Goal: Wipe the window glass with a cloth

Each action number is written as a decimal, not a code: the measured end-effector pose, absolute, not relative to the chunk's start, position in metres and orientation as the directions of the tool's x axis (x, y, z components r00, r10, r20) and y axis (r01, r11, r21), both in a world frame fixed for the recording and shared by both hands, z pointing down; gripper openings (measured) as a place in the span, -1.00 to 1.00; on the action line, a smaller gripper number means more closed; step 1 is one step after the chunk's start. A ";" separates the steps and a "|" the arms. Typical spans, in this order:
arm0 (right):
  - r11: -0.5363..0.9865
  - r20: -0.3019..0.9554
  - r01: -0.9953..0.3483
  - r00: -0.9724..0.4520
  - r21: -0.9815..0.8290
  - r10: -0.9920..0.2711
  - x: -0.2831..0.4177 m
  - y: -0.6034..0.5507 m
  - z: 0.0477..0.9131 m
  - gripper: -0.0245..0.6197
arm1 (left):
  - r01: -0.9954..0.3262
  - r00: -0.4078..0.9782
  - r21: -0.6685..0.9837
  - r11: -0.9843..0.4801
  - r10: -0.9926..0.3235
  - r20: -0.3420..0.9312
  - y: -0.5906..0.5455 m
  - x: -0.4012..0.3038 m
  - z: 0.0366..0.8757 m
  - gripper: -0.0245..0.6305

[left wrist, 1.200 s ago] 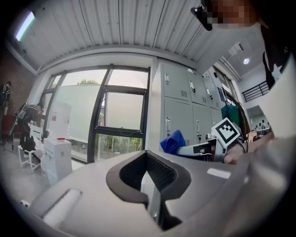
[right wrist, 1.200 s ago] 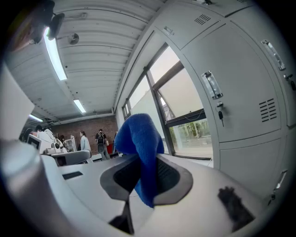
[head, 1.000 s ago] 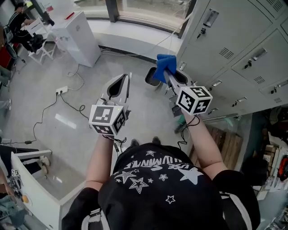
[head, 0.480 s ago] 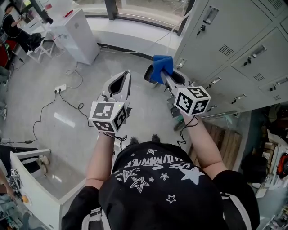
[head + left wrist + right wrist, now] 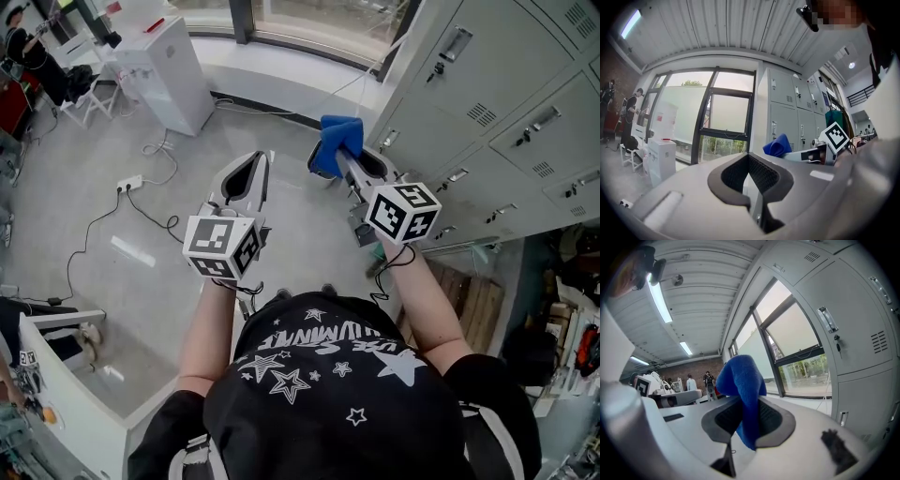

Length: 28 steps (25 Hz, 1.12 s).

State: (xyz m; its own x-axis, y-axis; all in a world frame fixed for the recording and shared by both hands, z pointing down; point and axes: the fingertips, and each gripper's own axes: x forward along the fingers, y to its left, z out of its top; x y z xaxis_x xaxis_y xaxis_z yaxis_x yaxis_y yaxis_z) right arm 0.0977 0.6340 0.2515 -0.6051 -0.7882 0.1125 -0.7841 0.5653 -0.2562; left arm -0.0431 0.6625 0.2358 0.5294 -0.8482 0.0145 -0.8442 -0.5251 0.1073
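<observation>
**Holding cloth by the lockers, not on the glass**

Holding blue cloth [image 5: 740, 380] in right gripper [image 5: 749, 417], with jaws pinched onto its middle, a bunched fold sticking up past the tips and a short tail hanging down between the pads. Reading the same from head view: cloth [image 5: 338, 141] balled at the tip end, close in front of the locker bank [image 5: 487, 103], at the end nearest the window. Can't tell whether touching the locker doors.

Carrying left gripper [image 5: 750, 161] empty, with jaws closed tip to tip and only the hollow between the dark pads showing. Sitting left of the locker bank, farther out from the doors than the right one, pointed the same way.

Seeing window glass [image 5: 724, 124] butting straight onto the left end of the locker bank, in a dark frame, with greenery behind the lower pane. Keeping cloth well short of it, out in the air near the locker corner.

Noting white floor unit [image 5: 169, 70] further left of the locker bank, along the same window wall. Also power strip [image 5: 129, 184] and black cable [image 5: 91, 246] lying on the grey floor [image 5: 75, 169], well out from the lockers.

Spotting people [image 5: 708, 379] standing far off from the locker bank, small in right gripper view.
</observation>
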 end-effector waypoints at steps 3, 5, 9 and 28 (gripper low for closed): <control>0.559 0.119 -0.792 -0.596 -0.245 -0.794 0.083 0.632 0.254 -0.70 | -0.847 0.525 0.110 -0.521 -0.851 0.009 0.664 -0.061 0.237 -0.90; 0.557 0.123 -0.794 -0.595 -0.243 -0.794 0.071 0.633 0.257 -0.70 | -0.852 0.515 0.111 -0.512 -0.857 0.005 0.666 -0.077 0.238 -0.90; 0.565 0.147 -0.790 -0.604 -0.240 -0.783 0.048 0.636 0.266 -0.69 | -0.863 0.496 0.113 -0.493 -0.868 0.000 0.668 -0.101 0.240 -0.90; 0.606 0.183 -0.748 -0.658 -0.271 -0.731 0.004 0.550 0.289 -0.70 | -0.886 0.448 0.150 -0.438 -0.893 0.038 0.603 -0.141 0.263 -0.90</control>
